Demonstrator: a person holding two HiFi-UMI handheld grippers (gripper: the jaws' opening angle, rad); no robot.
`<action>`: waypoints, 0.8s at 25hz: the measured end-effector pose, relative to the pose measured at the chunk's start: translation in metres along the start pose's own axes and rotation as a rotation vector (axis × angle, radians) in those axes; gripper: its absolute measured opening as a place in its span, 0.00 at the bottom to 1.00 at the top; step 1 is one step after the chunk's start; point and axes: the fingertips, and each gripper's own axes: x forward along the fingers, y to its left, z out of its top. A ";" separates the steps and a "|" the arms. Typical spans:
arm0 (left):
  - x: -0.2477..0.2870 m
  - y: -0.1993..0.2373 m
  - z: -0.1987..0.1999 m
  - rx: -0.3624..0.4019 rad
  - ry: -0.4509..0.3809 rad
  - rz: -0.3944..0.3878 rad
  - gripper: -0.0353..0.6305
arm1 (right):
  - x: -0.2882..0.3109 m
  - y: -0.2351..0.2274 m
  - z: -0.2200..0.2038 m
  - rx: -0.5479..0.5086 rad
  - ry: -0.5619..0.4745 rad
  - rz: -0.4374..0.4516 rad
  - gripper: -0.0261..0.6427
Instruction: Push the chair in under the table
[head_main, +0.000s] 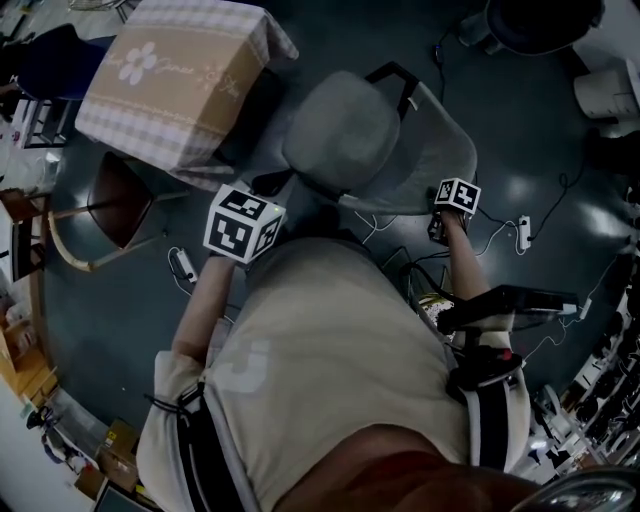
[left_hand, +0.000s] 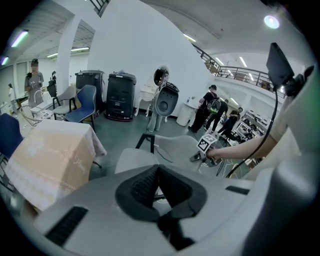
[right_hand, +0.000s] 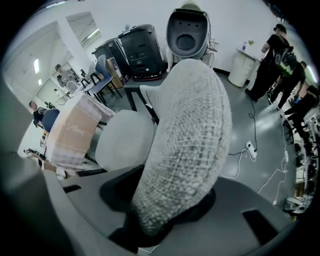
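A grey office chair (head_main: 345, 125) stands on the dark floor just right of the table (head_main: 170, 80), which is draped in a beige checked cloth. My right gripper (head_main: 445, 212) points steeply down and is shut on the top edge of the chair's backrest (right_hand: 192, 135), whose woven fabric fills the gap between the jaws. My left gripper (head_main: 262, 190) hovers by the left rear of the seat (left_hand: 134, 161), shut with nothing in it (left_hand: 159, 174). From the left gripper view, the right gripper (left_hand: 202, 156) shows at the backrest's far side.
A wooden chair (head_main: 115, 205) stands left of the table. Cables and a power strip (head_main: 523, 232) lie on the floor to the right. Blue chairs (left_hand: 82, 102), black cabinets (left_hand: 120, 95), a white shell-shaped unit (right_hand: 186, 35) and several people stand farther off.
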 end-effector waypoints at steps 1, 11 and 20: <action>0.001 0.001 -0.001 -0.002 0.004 -0.001 0.06 | -0.001 0.005 0.000 -0.012 -0.004 -0.003 0.29; 0.001 0.011 -0.002 -0.004 0.012 -0.009 0.06 | 0.004 0.025 0.008 -0.031 -0.012 0.004 0.29; -0.008 0.025 -0.015 -0.046 0.014 0.010 0.06 | 0.003 0.027 0.005 -0.030 -0.014 -0.007 0.29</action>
